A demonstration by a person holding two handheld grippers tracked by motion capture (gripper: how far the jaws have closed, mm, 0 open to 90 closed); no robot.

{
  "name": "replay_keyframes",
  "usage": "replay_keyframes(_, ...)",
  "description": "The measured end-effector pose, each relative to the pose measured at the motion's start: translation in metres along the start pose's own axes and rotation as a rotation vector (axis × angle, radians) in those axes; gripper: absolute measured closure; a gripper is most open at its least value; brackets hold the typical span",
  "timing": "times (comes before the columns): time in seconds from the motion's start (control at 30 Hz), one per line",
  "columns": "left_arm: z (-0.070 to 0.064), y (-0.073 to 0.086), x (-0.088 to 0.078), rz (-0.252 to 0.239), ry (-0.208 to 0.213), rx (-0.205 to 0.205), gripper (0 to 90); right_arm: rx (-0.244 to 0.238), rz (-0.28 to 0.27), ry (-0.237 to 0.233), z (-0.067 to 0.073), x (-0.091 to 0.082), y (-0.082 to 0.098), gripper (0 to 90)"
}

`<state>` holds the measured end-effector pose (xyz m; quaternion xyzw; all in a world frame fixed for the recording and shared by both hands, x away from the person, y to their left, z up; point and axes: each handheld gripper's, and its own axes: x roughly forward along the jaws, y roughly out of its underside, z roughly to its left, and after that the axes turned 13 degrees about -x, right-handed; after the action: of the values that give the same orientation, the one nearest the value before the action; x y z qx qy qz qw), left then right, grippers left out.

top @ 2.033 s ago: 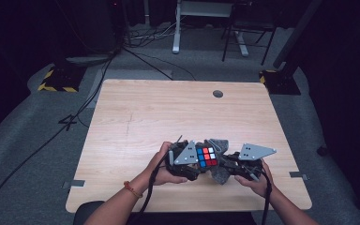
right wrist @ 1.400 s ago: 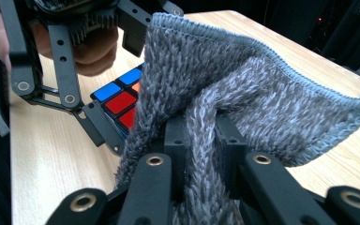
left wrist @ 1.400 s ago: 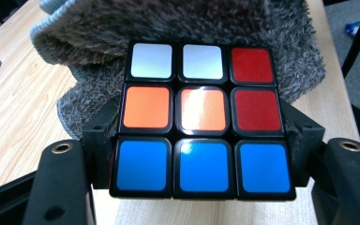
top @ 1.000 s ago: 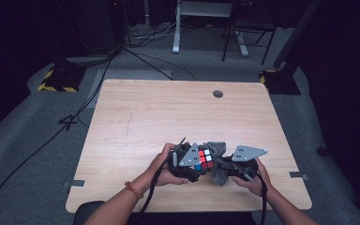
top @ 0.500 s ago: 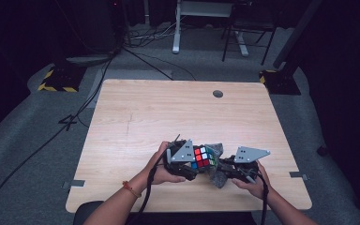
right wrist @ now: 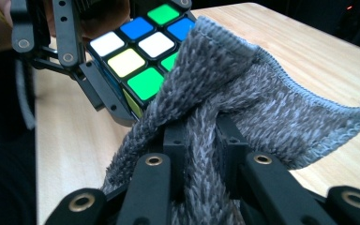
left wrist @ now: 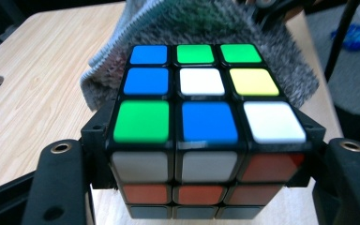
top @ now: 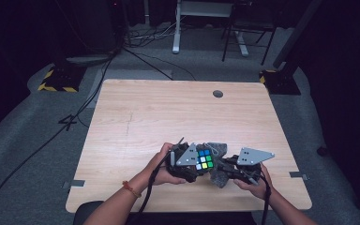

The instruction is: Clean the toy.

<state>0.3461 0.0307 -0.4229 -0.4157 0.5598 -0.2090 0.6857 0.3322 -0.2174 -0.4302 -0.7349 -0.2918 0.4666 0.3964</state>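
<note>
Cube (left wrist: 201, 122) clamped in left tongs (left wrist: 201, 187) (grey cloth (left wrist: 262, 42) behind).

Black tools (top: 193, 165) with brass screws, grey plates, trailing black cables.

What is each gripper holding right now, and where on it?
The left gripper clamps the puzzle cube by two opposite side faces. The right gripper pinches a bunched fold of the grey cloth.

Near the front edge of the table (top: 136, 117), the puzzle cube (top: 205, 159) sits between the left gripper (top: 187, 161) on its left and the cloth (top: 220, 176) on its right. The right gripper (top: 236, 169) lies right of the cloth, which touches the cube's far side.
</note>
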Motion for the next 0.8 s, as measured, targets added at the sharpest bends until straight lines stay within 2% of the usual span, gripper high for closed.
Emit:
replay_keyframes(0.13, -0.002, 0.001, 0.004, 0.032, -0.012, 0.014, 32.5, -0.008, -0.007, 0.004, 0.001, -0.001, -0.002, 78.3)
replay_keyframes(0.3, -0.003, -0.001, 0.003, 0.012, -0.021, 0.004, 32.9, -0.005, -0.005, 0.014, 0.001, -0.001, -0.002, 78.2)
replay_keyframes(0.5, 0.0, -0.003, -0.003, -0.029, -0.012, -0.015, 33.0, 0.004, 0.077, -0.014, 0.001, 0.012, 0.007, 78.1)
replay_keyframes(0.67, 0.003, -0.003, -0.007, -0.04, -0.026, -0.026, 33.0, 0.004, 0.074, -0.028, 0.002, 0.012, 0.005, 78.2)
replay_keyframes(0.8, 0.005, -0.001, -0.007, -0.04, -0.024, -0.043, 33.0, -0.012, 0.04, -0.017, 0.003, 0.004, -0.002, 78.2)
